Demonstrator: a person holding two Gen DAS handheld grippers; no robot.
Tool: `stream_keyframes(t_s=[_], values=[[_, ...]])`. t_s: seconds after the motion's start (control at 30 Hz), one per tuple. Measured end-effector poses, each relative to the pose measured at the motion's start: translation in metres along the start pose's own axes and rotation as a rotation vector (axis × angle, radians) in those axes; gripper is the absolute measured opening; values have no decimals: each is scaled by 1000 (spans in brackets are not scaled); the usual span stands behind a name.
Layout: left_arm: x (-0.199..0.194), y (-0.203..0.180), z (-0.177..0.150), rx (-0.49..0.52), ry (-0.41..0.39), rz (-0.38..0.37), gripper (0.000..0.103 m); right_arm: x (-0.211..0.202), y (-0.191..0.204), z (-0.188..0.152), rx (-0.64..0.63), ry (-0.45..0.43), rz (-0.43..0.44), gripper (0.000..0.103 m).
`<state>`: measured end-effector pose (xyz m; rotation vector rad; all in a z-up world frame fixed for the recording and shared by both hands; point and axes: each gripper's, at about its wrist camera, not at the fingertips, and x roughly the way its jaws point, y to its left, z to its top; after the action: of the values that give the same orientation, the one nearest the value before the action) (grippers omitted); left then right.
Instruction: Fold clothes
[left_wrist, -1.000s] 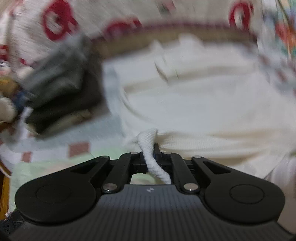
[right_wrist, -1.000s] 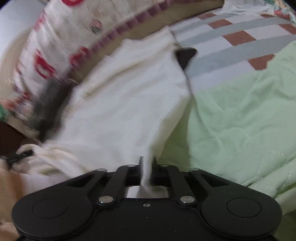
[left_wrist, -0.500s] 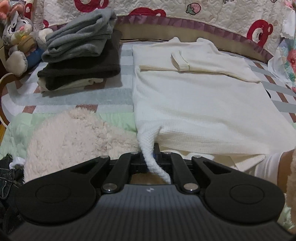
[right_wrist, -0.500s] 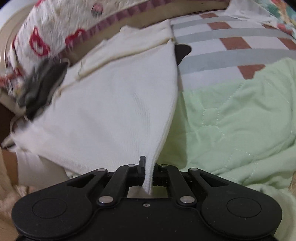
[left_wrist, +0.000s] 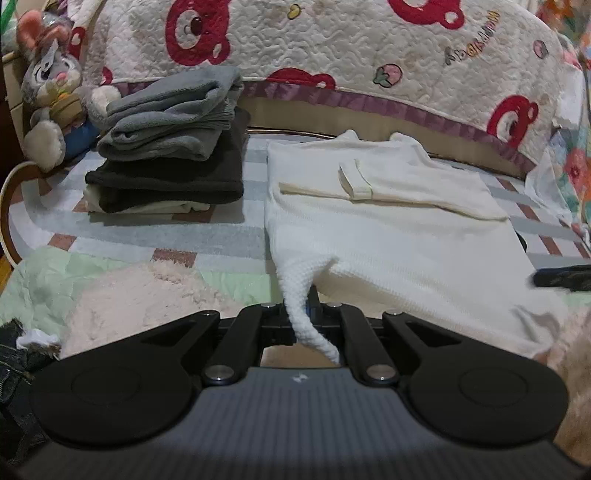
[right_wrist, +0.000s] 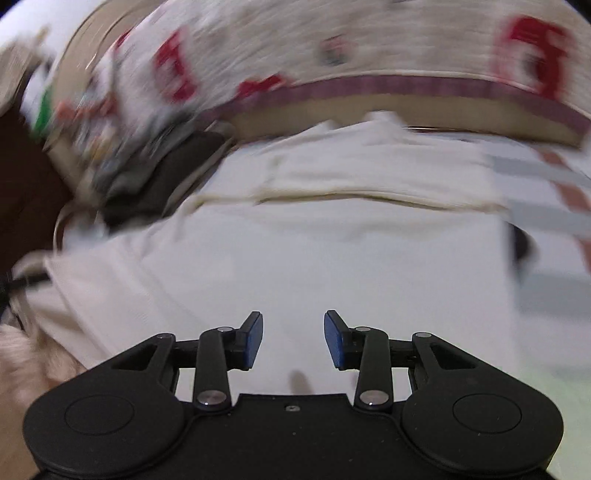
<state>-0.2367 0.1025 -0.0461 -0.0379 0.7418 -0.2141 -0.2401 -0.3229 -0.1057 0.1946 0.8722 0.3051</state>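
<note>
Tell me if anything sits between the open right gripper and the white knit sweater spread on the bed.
Nothing visible does. The right gripper is open directly over the white knit sweater, with only cloth showing between its blue pads. The left gripper is pinching the sweater's corner. The right view is blurred.

Ahead of my left gripper (left_wrist: 312, 325) lies a cream white sweater (left_wrist: 388, 236); left of it, grey and dark brown folded clothes (left_wrist: 170, 147); beyond, a red-bear quilt (left_wrist: 332, 48)
</note>
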Motion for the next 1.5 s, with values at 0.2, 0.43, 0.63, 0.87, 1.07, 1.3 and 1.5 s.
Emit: stream_keyframes(t_s=[0.2, 0.43, 0.63, 0.87, 1.07, 1.3, 1.5], values=[[5, -16, 27, 103, -99, -39, 3, 52, 35, 11, -108, 106, 76, 38], [34, -80, 103, 307, -213, -282, 3, 92, 44, 16, -66, 177, 223, 39], [62, -190, 114, 537, -214, -549, 3, 42, -19, -11, 266, 133, 329, 39], [83, -302, 65, 765, -224, -756, 3, -39, -111, -59, 601, -98, 208, 49], [126, -337, 7, 743, 52, -897, 3, -53, -159, -95, 825, -208, 173, 50], [173, -337, -17, 697, 314, -832, 15, -32, -157, -92, 880, -229, 214, 51], [156, -307, 16, 604, 238, -884, 51, -24, -158, -79, 892, -224, 260, 62]])
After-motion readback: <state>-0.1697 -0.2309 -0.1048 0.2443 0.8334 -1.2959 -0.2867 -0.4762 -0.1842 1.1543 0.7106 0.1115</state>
